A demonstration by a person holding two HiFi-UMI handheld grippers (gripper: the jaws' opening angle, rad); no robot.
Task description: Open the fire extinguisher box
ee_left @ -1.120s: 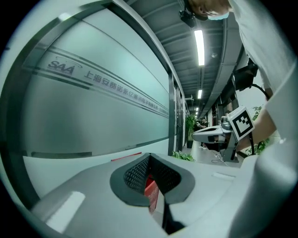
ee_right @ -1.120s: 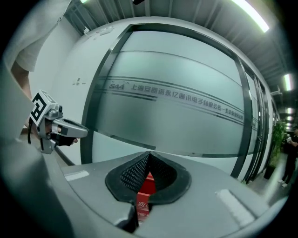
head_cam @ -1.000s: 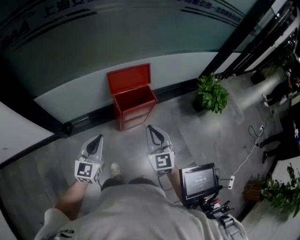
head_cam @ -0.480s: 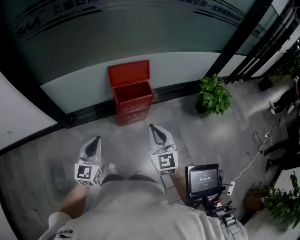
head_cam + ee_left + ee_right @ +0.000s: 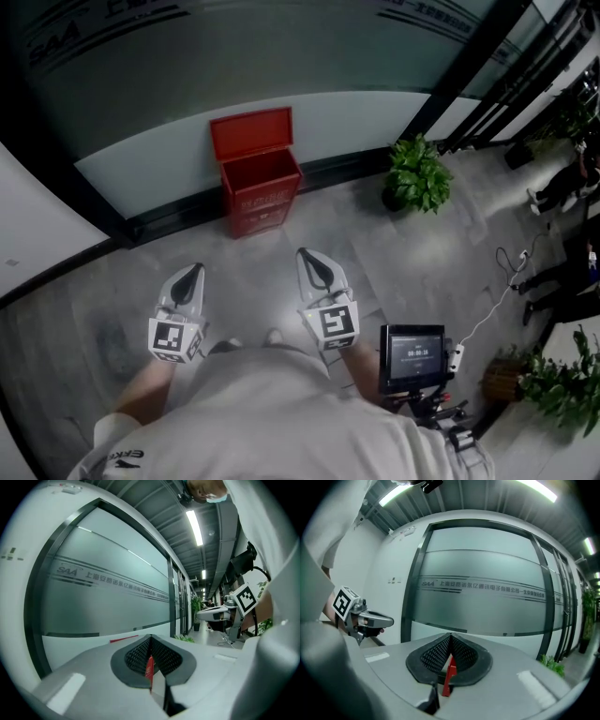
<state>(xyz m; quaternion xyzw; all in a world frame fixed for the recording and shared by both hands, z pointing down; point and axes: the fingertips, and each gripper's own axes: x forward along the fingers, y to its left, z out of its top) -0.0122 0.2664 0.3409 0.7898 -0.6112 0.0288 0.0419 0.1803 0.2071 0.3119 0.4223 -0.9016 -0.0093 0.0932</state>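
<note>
Red fire extinguisher box [image 5: 260, 187] stands on the floor [image 5: 403, 253] against the base of the frosted glass wall [image 5: 234, 56]. Its lid [image 5: 251, 134] is up, leaning back at the glass, and the inside is visible. Both grippers are well apart from it, out over bare floor.

Left gripper [image 5: 191, 274] and right gripper [image 5: 315, 260] are held side by side at waist level, pointing roughly level toward the box, with the marker cubes facing up. The right one sits a bit nearer the box in the head view. Left jaws are closed, nothing held. Right jaws are closed too, also empty. In each gripper view a thin red sliver of the box shows through the slit where the jaws meet.

Only the head view shows the whole box, the potted plant [image 5: 415, 176] right of it, a small monitor [image 5: 415, 356] on a rig by the person's right side, and a white cable [image 5: 492, 314] across the floor. The left gripper view adds the ceiling light strip [image 5: 194, 521] and a corridor running along the glass. The right gripper view shows the printed lettering band [image 5: 483, 587] on the glass head-on.
</note>
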